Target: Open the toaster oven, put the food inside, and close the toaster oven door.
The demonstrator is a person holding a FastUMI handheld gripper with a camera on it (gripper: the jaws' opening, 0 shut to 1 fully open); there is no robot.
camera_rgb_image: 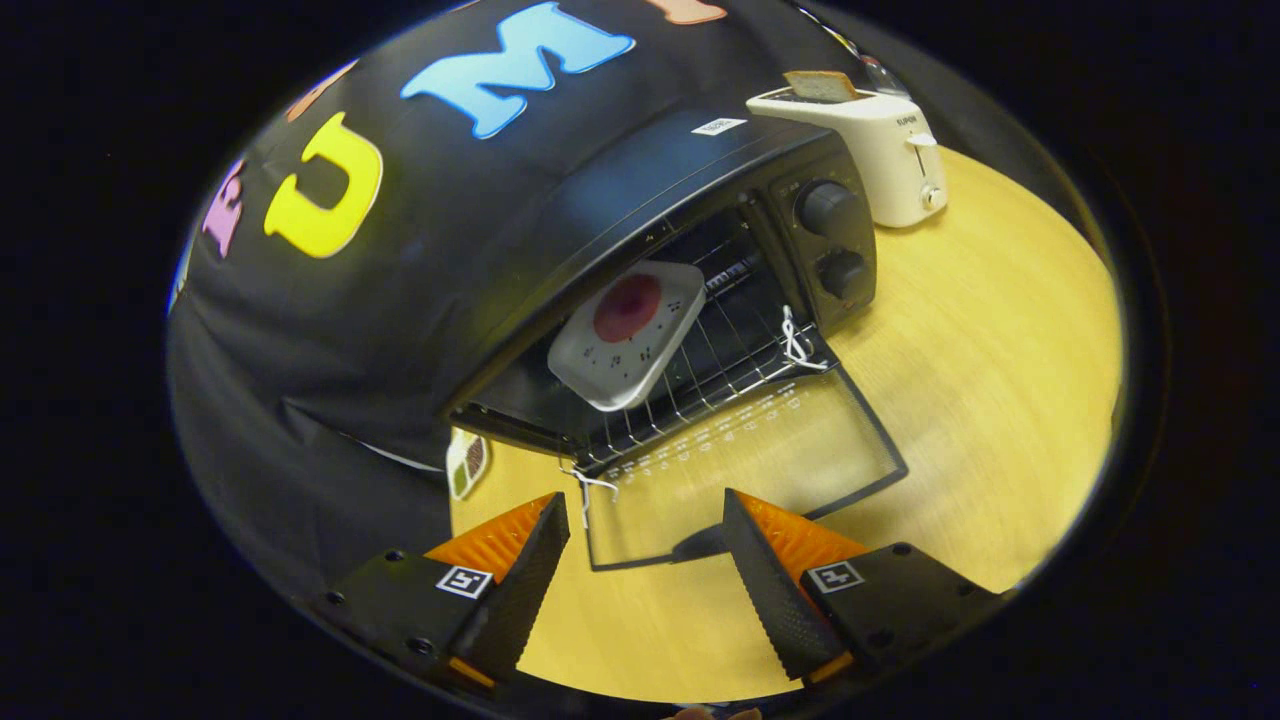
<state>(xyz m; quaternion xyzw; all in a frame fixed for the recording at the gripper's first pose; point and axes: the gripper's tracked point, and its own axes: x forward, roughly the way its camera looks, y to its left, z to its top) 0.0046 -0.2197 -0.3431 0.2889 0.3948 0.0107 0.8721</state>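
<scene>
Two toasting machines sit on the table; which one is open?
The black toaster oven, its glass door folded down before the open gripper; the white toaster beyond has no door.

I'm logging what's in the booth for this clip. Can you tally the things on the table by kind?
Toaster ovens: 1, black toaster oven, door open.
Pop-up toasters: 1, white toaster with a bread slice.
Plates of food: 1, white plate on the oven rack.
Total: 3, plus the open gripper near the door.
</scene>
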